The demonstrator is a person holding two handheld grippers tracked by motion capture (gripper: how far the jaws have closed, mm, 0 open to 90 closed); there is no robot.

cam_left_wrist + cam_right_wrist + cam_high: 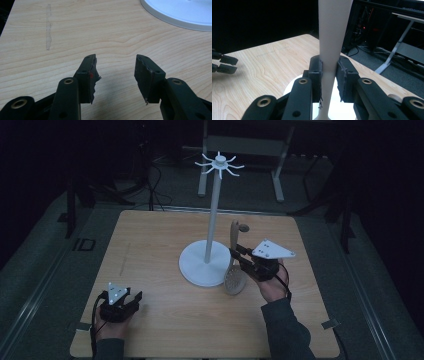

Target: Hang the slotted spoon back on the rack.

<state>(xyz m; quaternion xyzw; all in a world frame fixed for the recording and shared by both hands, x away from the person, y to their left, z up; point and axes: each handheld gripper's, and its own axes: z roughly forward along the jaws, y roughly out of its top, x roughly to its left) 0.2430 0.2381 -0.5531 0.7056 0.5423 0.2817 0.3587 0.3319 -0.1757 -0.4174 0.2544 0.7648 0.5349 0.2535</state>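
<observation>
Wooden table, white hook stand, dark cables on floor

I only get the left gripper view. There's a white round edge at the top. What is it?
Observer: It's the base of a white stand. A tall pole rises from it to a ring of hooks.
Operator: Is anything hanging on the hooks?
Observer: No, the hooks are bare.
Operator: What's the other gripper doing?
Observer: The right gripper is shut on the handle of a wooden slotted spoon, just right of the stand's base.
</observation>
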